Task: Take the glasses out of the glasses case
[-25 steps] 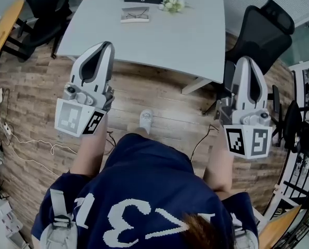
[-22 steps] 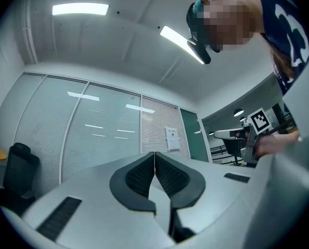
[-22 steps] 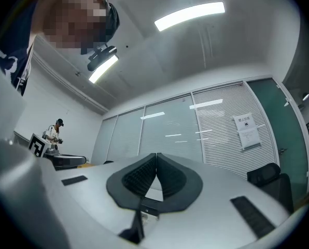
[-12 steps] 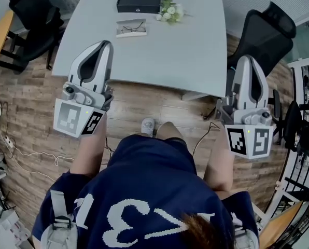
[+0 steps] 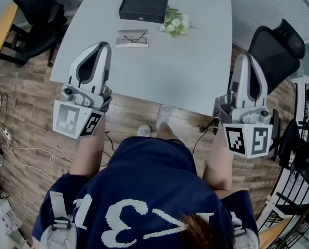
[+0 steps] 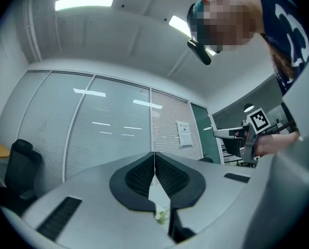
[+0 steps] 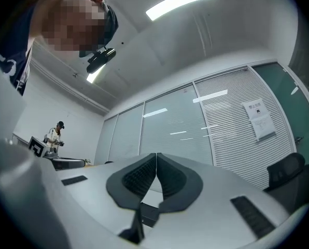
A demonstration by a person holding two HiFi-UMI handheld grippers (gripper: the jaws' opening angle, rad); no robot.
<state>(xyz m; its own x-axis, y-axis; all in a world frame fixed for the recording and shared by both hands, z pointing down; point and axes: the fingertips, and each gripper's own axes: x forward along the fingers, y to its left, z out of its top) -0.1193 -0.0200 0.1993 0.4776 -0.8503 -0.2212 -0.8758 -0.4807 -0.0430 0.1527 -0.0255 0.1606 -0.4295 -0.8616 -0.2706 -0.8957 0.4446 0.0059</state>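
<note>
At the top middle of the head view I see the black glasses case (image 5: 143, 8) on the pale table (image 5: 196, 61). The flowers (image 5: 174, 22) sit just right of it and the glasses (image 5: 132, 37) just below. 2 office chairs (image 5: 276, 43) flank the table. My left gripper (image 5: 103, 46) and right gripper (image 5: 242, 58) hover at the table's near edge, well apart and pointing up-frame. Both have their jaws pressed together on nothing.

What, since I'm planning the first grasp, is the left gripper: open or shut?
Shut. In the left gripper view the left gripper shows its two dark jaws meeting along one seam, with nothing held between them.
</note>
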